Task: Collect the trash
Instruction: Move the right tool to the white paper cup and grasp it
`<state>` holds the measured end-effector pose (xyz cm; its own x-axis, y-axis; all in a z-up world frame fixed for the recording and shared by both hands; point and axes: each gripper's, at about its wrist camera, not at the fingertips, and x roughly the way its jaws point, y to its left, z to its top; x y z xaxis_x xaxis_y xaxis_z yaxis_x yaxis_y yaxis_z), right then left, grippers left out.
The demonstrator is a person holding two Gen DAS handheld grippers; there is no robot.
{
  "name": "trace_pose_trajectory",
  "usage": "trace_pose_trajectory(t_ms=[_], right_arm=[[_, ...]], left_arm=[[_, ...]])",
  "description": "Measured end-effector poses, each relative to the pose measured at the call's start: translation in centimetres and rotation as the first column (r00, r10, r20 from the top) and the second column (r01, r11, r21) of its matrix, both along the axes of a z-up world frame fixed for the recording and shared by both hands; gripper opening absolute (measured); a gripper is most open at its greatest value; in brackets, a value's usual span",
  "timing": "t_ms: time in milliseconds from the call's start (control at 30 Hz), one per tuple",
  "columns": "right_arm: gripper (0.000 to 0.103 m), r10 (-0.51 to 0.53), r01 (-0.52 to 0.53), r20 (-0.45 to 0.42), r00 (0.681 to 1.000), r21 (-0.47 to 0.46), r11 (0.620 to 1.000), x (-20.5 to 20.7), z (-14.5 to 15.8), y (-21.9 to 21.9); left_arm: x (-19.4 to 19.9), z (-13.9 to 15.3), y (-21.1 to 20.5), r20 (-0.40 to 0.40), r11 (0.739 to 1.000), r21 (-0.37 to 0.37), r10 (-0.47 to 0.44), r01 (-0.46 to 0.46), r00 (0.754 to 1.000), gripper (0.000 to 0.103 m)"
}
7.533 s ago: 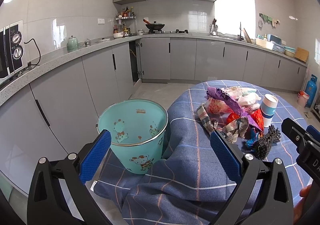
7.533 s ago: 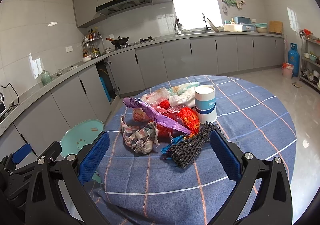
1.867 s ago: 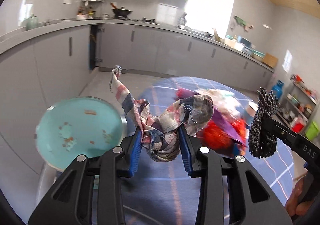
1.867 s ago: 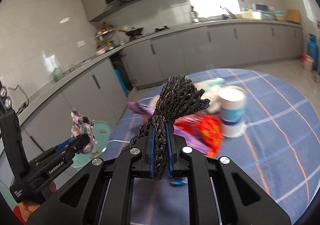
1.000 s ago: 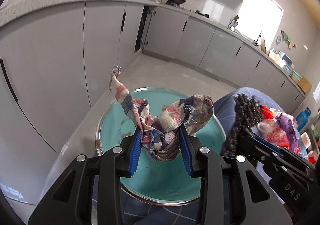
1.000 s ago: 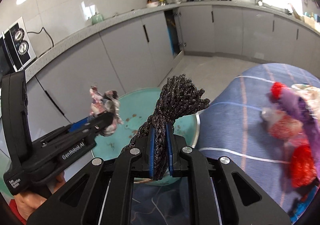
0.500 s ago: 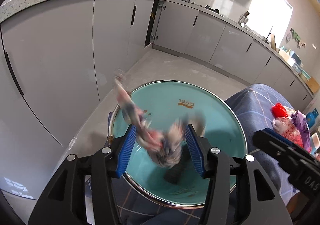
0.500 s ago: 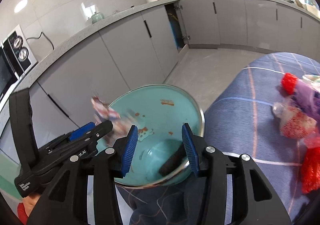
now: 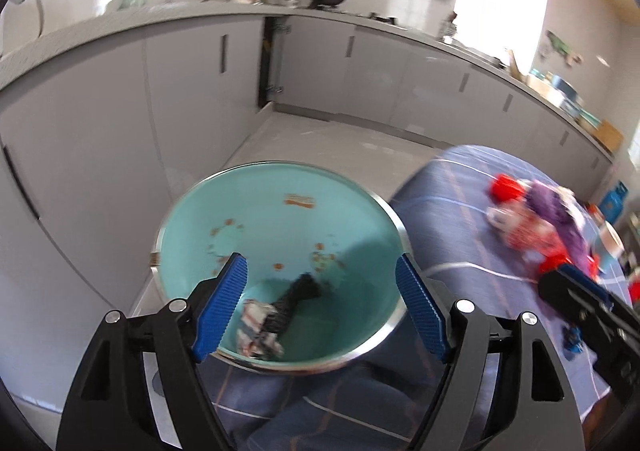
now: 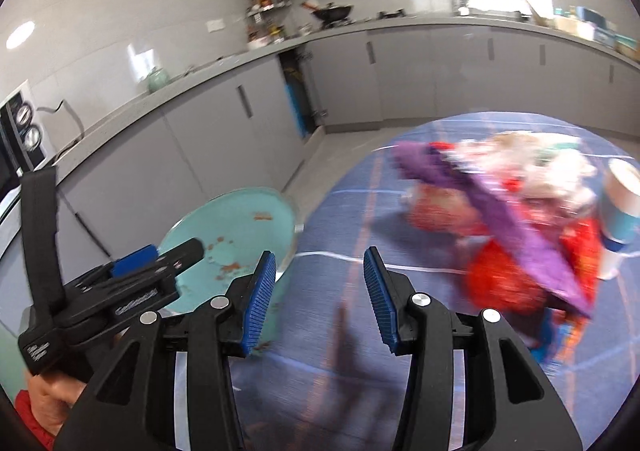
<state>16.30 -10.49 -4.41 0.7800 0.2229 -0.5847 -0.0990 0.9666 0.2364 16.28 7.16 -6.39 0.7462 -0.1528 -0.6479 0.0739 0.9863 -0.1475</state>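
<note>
Beside the table, over the teal bin (image 9: 276,219) | left gripper (image 9: 320,303) spread wide and empty, right gripper (image 10: 318,291) parted, turned toward the trash pile (image 10: 516,227) | half a second ago cloth and black bundle were falling; now checked rag (image 9: 256,331) and black bundle (image 9: 296,299) lie in the bin.

Bin (image 9: 188,219): teal interior, silver metal rim, small orange-red printed marks inside. Bin contents: one black knotted bundle (image 9: 294,301); one plaid rag (image 9: 256,331) in white, red and grey. Tablecloth (image 10: 352,211): blue, checked with thin white and orange lines. Trash pile (image 10: 516,219): red, purple, pale pink. Paper cup (image 10: 622,207): white with blue band. Gripper pads (image 9: 224,307): blue, on black frames.
</note>
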Motion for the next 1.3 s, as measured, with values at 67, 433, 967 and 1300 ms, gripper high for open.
trace_pose_trajectory(t_ms=[67,433,967,1300], right_arm=[[0.046,-0.045,0.045,0.009,0.999,0.006,0.999,-1.0,0.1,-1.7],[0.046,-0.21,0.21,0.021,0.977,0.037,0.977,-4.6,-0.3,-8.4],[0.046,-0.349,0.353,-0.057,0.935,0.073,0.933,-6.9,-2.5,-14.6],[0.037,-0.384,0.395,-0.119,0.915,0.083,0.915,-6.6,-3.0,-16.6]], left_arm=[[-0.8,0.5,-1.3,0.019,0.999,0.014,-0.035,0.035,0.999,0.076],[-3.2,1.5,-5.6,0.032,0.992,0.02,-0.129,0.128,0.991,0.076],[-4.5,0.3,-11.6,-0.003,0.967,0.058,-0.247,0.246,0.969,0.076],[-3.2,1.6,-14.5,0.027,0.963,0.063,-0.262,0.26,0.965,0.075]])
